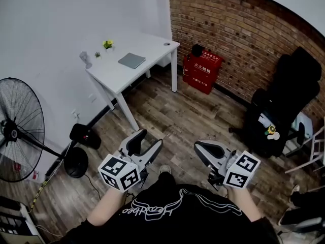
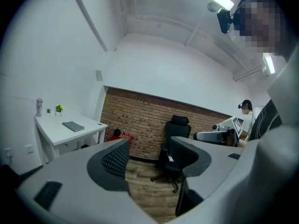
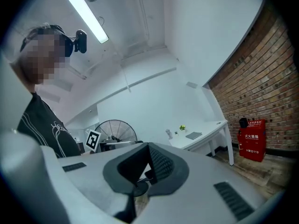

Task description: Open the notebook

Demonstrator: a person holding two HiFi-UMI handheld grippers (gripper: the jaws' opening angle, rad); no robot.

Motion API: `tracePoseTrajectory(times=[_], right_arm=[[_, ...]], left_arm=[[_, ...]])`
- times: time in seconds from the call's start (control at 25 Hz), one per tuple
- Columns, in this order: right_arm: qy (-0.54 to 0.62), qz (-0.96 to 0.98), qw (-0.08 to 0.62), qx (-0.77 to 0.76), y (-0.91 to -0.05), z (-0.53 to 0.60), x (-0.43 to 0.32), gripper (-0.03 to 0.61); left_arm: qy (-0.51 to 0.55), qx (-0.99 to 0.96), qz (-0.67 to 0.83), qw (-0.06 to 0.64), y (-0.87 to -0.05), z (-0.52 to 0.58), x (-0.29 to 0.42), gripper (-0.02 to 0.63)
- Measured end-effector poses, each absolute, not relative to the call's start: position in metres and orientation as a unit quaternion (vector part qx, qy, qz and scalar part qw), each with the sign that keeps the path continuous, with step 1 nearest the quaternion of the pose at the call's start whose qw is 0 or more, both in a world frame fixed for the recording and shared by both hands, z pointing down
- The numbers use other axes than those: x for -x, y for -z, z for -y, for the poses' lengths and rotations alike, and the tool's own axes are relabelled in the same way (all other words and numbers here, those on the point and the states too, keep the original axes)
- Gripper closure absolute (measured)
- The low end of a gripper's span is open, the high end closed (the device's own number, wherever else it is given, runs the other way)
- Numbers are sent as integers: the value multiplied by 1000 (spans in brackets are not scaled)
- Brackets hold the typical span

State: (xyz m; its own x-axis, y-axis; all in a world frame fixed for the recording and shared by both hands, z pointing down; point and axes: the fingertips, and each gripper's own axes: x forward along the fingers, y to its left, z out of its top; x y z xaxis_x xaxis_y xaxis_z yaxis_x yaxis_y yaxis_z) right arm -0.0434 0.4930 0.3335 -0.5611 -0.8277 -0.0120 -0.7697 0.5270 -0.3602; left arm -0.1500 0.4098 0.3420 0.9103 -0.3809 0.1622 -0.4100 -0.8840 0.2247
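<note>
A closed grey notebook [image 1: 132,60] lies flat on the white table [image 1: 114,75] in the far corner of the room; it also shows in the left gripper view as the notebook [image 2: 73,126] and in the right gripper view as the notebook [image 3: 193,135]. Both grippers are held close to the person's body, well away from the table. My left gripper [image 1: 147,143] stands open with nothing between its jaws, and the left gripper [image 2: 149,146] points toward the brick wall. My right gripper [image 1: 202,150] is empty, and the right gripper [image 3: 148,148] has its fingertips closed together.
A small plant [image 1: 107,44] and a pale figurine [image 1: 85,59] stand at the table's back. A standing fan [image 1: 15,131] is at the left, a red fire-extinguisher box [image 1: 202,71] by the brick wall, a black office chair [image 1: 287,100] at the right. Wooden floor lies between.
</note>
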Motion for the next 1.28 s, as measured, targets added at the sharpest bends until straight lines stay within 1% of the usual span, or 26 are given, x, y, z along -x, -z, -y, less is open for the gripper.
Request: tracePoseTrajectory(times=[0.2,0.44,0.84,0.96,1.16,1.28], right_arm=[[162,-867,88,463,-343,-456,34,580],[176,-854,82,482,-362,-390,3,580],[217,-841,77,489,-374,-210,-33,580],[225,-844,59,484,-378,-156,-39,580],[223,-849,39,477,-380,-77,-48,580],[224,-850,42,475,-385,-46,-50,580]], left_arm=[[-66,-967,212,126,-357,-367,140,296],[-62,-971,206,106,-363,-297,102,279],[-84,-963,232,105,-383,-124,65,270],[-87,-961,240,104,-385,-74,56,268],[-97,-957,255,99,-392,0,55,268],[-108,-954,259,101,-400,29,56,268]])
